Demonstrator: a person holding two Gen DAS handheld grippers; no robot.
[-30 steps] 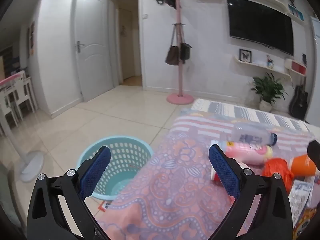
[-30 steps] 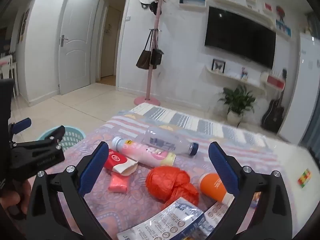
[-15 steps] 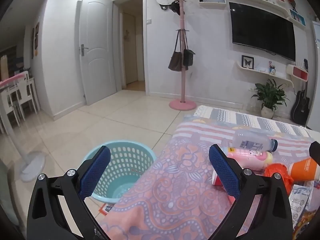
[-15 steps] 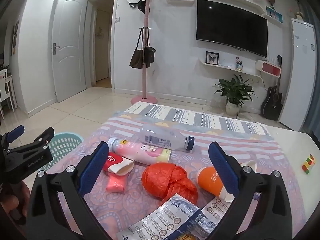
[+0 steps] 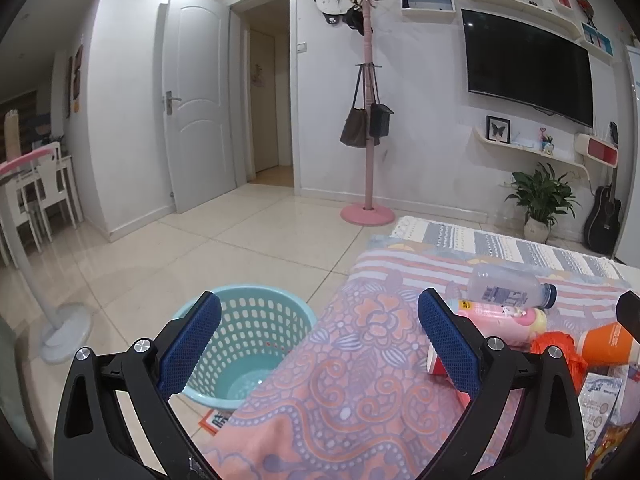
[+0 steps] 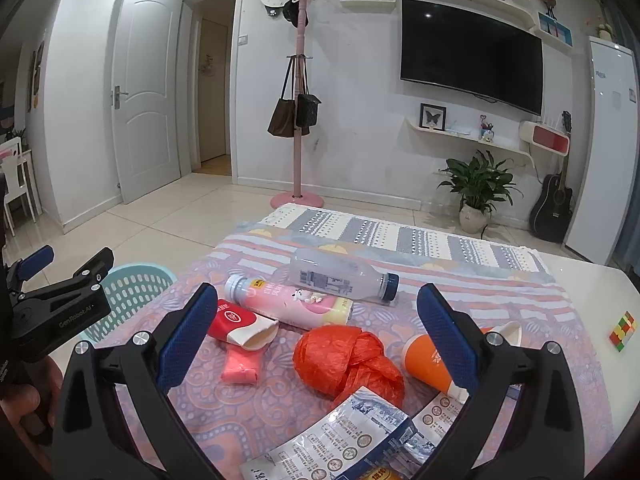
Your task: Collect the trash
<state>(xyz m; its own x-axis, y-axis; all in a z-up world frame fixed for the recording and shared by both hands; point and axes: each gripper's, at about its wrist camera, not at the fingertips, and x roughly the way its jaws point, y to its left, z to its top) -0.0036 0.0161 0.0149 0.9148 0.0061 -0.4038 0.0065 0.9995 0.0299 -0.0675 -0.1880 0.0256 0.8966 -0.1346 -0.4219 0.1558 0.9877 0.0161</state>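
Note:
Trash lies on a table with a patterned cloth (image 6: 248,412): a clear bottle (image 6: 340,276), a pink bottle (image 6: 288,300), a crushed red cup (image 6: 240,324), a pink wrapper (image 6: 240,364), a crumpled orange bag (image 6: 344,360), an orange cup (image 6: 432,360) and printed packets (image 6: 352,440). A teal basket (image 5: 244,344) stands on the floor left of the table. My left gripper (image 5: 316,344) is open and empty above the table's left edge. My right gripper (image 6: 316,332) is open and empty above the trash.
A pink coat stand (image 5: 366,120) with bags, a white door (image 5: 196,104) and a fan base (image 5: 64,332) stand on the tiled floor. A potted plant (image 6: 476,188) and guitar (image 6: 552,200) are by the far wall. A colour cube (image 6: 622,330) lies at the table's right.
Both grippers have tilted up and drawn back a little, so the room shows higher and the trash lies lower. Both stay open and empty.

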